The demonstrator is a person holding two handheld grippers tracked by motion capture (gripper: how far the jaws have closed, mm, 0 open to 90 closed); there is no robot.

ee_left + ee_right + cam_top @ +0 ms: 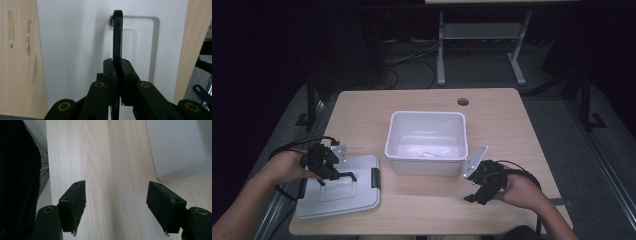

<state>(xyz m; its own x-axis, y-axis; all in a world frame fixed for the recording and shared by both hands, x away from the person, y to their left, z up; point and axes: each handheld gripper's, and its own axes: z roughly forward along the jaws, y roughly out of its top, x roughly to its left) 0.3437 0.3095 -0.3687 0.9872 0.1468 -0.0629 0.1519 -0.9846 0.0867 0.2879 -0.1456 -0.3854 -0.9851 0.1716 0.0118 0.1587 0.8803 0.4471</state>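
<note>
The flat grey plastic lid (339,192) lies at the near left corner of the light wooden tabletop (422,200), with its near left corner poking a little over the edge. The left gripper (343,176) sits over the lid. Its two jaws are squeezed tight on the thin black handle (117,35), which stands up from the middle of the lid.

The white plastic tub (427,142) stands open in the middle of the tabletop, just beside the lid. Something small lies inside it, too blurry to name.

The right gripper (472,195) hangs over bare wood near the near right corner, close to the tub. Its jaws stand wide apart with nothing between them.

There is bare wood behind the tub and along the near edge. The room around is dark, with a grey floor and cables.
</note>
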